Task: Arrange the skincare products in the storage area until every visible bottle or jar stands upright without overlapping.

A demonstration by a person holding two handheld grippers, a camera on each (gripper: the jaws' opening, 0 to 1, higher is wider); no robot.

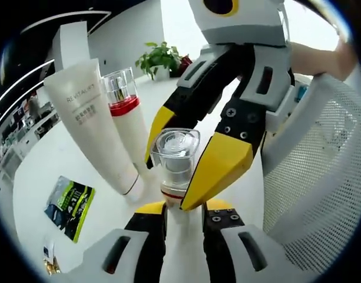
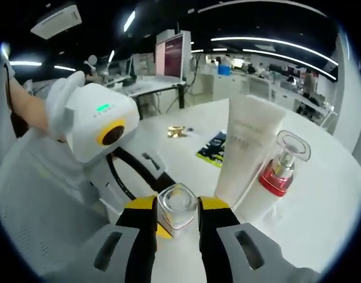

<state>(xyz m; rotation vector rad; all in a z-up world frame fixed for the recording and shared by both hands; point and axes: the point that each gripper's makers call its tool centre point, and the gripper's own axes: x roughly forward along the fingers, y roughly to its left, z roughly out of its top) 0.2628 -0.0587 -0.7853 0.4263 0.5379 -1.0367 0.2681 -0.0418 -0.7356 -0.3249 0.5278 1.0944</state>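
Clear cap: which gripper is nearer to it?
Right. The right gripper clamps the clear cap in its jaws; the left gripper holds the white bottle body below it.

I'm working in a large open-plan office. Long strip lights (image 2: pixel 274 44) run across a dark ceiling, with an air-conditioning unit (image 2: pixel 56 20) set into it. Beyond my white surface (image 2: pixel 321 206) stand rows of desks (image 2: pixel 151 87) with a monitor (image 2: pixel 174 54) on them, and people sit or stand far off. A potted plant (image 1: pixel 159 59) stands at the surface's far edge, and a white mesh office chair (image 1: pixel 315 171) is just beside me.
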